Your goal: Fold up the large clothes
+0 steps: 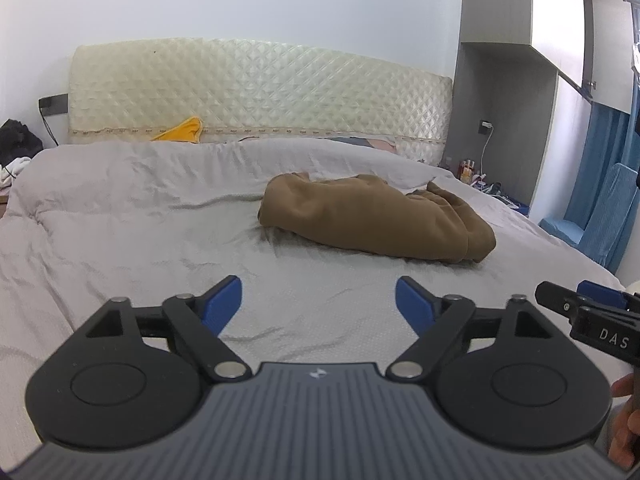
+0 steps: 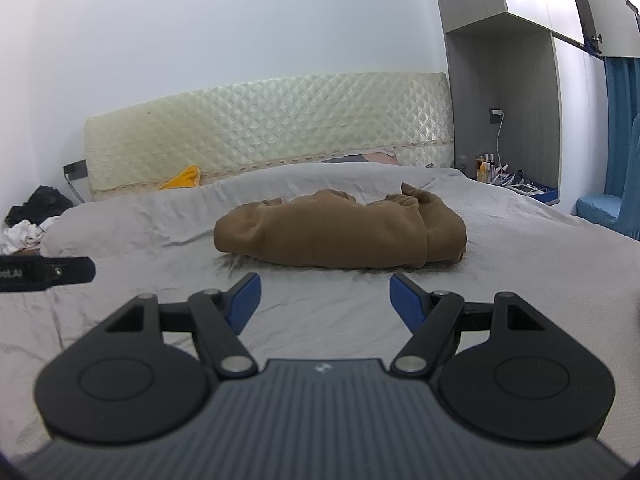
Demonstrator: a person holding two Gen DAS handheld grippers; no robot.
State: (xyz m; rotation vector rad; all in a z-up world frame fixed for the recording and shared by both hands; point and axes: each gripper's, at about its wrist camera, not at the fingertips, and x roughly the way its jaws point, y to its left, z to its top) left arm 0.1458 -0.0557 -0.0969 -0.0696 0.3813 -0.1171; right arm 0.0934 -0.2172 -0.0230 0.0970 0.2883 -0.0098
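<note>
A brown garment lies folded into a thick bundle on the grey bedspread, right of the bed's middle. My left gripper hovers over bare sheet short of it and to its left, open, nothing between the blue pads. In the right wrist view the same brown garment lies straight ahead. My right gripper stands open just short of its near edge, holding nothing. The right gripper's body shows at the left view's right edge, with a hand below it.
A quilted cream headboard backs the bed, with a yellow cloth against it. Dark and white clothes lie at the far left. A grey cabinet, a bedside shelf with bottles and blue curtains stand at the right.
</note>
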